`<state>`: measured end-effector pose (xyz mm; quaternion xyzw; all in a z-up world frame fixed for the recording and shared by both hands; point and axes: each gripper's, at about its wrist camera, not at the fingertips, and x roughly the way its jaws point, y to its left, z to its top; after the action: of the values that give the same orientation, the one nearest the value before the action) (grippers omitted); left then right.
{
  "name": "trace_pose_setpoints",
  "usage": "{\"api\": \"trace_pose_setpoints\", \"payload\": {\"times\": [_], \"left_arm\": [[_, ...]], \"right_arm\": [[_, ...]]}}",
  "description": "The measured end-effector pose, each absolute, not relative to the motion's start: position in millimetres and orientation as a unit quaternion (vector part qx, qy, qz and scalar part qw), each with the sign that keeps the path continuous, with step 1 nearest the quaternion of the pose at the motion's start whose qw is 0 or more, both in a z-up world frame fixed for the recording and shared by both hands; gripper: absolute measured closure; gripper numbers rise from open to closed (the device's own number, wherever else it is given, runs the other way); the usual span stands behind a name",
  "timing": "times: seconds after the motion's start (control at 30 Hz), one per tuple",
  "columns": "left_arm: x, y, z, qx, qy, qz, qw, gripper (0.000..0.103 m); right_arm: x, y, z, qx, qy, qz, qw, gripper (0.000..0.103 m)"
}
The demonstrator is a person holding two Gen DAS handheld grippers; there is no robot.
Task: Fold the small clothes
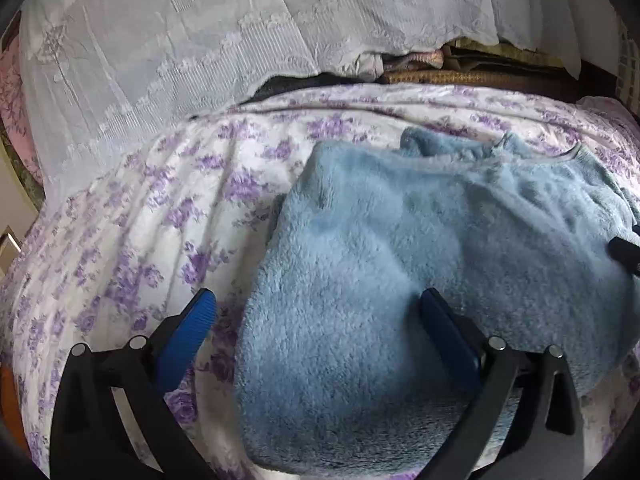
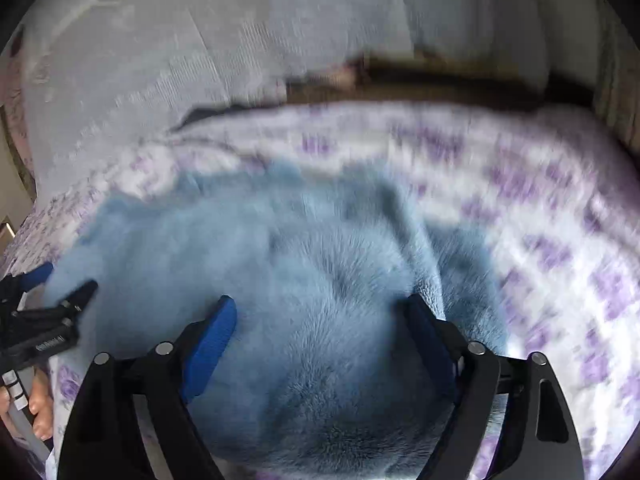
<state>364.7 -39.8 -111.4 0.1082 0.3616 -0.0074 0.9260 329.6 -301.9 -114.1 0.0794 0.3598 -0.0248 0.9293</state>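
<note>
No legible text anywhere.

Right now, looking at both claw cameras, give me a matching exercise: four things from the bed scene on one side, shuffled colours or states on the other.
Things:
1. fleece garment
2. bedspread
3. lace cloth
4. right claw

Descriptions:
A. white, patterned weave
B. open over the fleece
C. fluffy light blue
D. white with purple flowers

Pairs: 1-C, 2-D, 3-A, 4-B
</note>
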Motion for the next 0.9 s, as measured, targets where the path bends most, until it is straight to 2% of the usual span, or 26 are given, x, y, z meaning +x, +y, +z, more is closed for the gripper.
{"api": "trace_pose_setpoints", "payload": {"times": [0.3, 0.4, 0.5, 0.57, 0.83, 0.9], "left_arm": [[346, -39, -98, 0.088, 0.348, -0.029, 0.933, 0.004], [334, -49, -94, 0.090, 0.341, -0.057, 0.934, 0.004], [334, -67, -111, 0.143, 0.349, -0.046, 0.925, 0.004], [333, -70, -113, 0.154, 0.347, -0.040, 0.924, 0.004], [350, -59, -77, 0.094, 0.334, -0.049, 0.937, 0.004], [365, -61, -76, 0.081, 0.344, -0.052, 0.934, 0.004]], "right_arm": [[289, -302, -89, 0.070, 0.300, -0.029, 0.951, 0.013], [285, -312, -97, 0.077, 0.319, -0.039, 0.944, 0.013], [299, -323, -116, 0.104, 0.366, -0.038, 0.924, 0.012], [298, -324, -117, 0.112, 0.365, -0.034, 0.924, 0.011], [287, -352, -97, 0.175, 0.296, -0.051, 0.938, 0.011], [288, -363, -91, 0.203, 0.261, -0.055, 0.942, 0.016]]}}
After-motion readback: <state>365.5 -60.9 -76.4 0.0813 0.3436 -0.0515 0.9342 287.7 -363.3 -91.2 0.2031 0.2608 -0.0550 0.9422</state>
